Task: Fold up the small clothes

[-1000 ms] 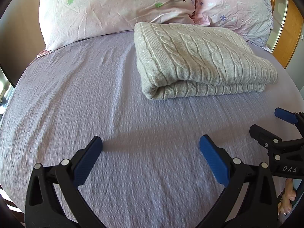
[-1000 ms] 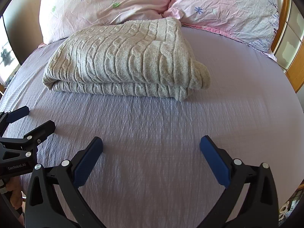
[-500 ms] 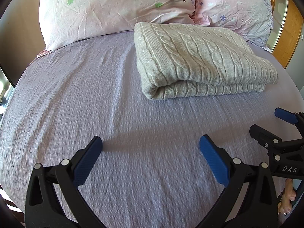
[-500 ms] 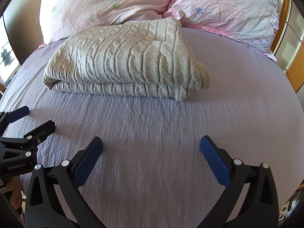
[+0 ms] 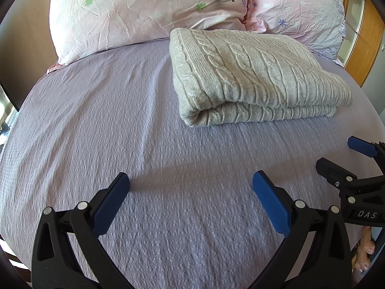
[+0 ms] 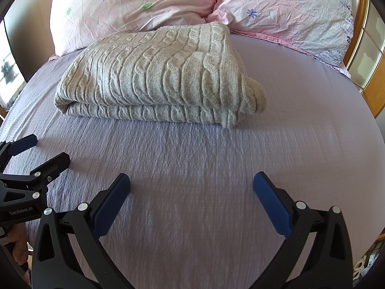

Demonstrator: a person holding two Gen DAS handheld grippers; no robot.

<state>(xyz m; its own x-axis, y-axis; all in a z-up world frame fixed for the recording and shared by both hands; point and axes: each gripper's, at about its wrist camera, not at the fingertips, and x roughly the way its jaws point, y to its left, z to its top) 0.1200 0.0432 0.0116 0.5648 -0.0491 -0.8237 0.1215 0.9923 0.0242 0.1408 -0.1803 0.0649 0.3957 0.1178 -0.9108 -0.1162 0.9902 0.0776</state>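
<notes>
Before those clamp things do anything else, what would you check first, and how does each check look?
1. Left hand-held gripper open, empty: ok.
2. Right hand-held gripper open, empty: ok.
3. Cable-knit sweater folded, lying flat on the bed sheet: ok.
4. Both grippers apart from the sweater: ok.
5. Sweater's far edge against the pillows, touching or not: cannot tell.
6. More clothes left to fold: cannot tell; none in view.

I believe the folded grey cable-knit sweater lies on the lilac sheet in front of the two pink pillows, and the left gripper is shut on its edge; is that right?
Not quite: the left gripper is open and holds nothing, well short of the sweater, as the left wrist view shows. The rest stands: the sweater lies folded on the lilac sheet before the pillows.
</notes>
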